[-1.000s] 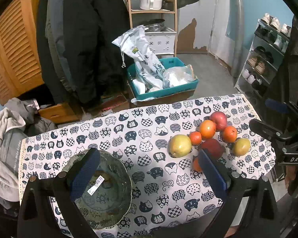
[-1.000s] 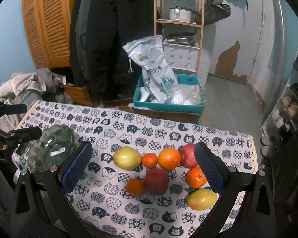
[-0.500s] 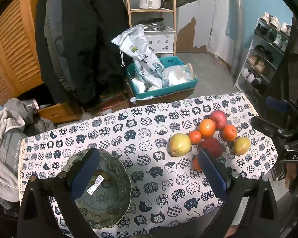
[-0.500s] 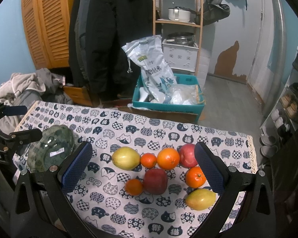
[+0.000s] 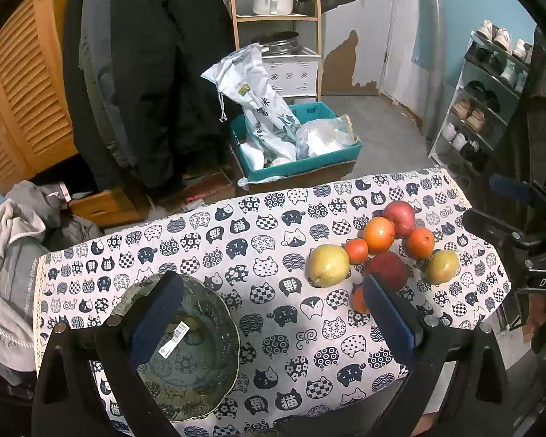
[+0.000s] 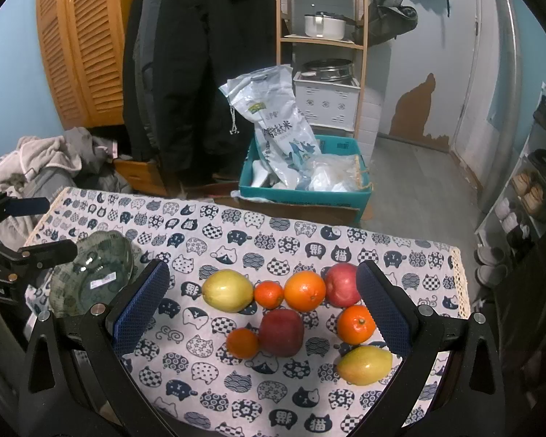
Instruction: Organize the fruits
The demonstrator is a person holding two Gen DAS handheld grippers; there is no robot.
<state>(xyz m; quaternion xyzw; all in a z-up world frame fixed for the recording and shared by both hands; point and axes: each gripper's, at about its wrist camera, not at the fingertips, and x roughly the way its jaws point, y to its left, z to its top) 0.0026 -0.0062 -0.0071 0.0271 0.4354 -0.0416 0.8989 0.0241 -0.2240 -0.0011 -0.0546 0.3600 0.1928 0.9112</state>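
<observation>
Both grippers, left gripper (image 5: 273,313) and right gripper (image 6: 262,306), stay wide open and empty, fruit pile (image 6: 295,309) unmoved.

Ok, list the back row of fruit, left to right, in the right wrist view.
Yellow pear → small tangerine → big orange → red apple.

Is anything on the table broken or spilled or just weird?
Nothing looks broken or spilled. One odd thing: the glass bowl has a white barcode sticker on it, like a shop label left on. The bowl has no fruit in it; the fruits all sit bunched together on the cat-print tablecloth, away from the bowl.
</observation>
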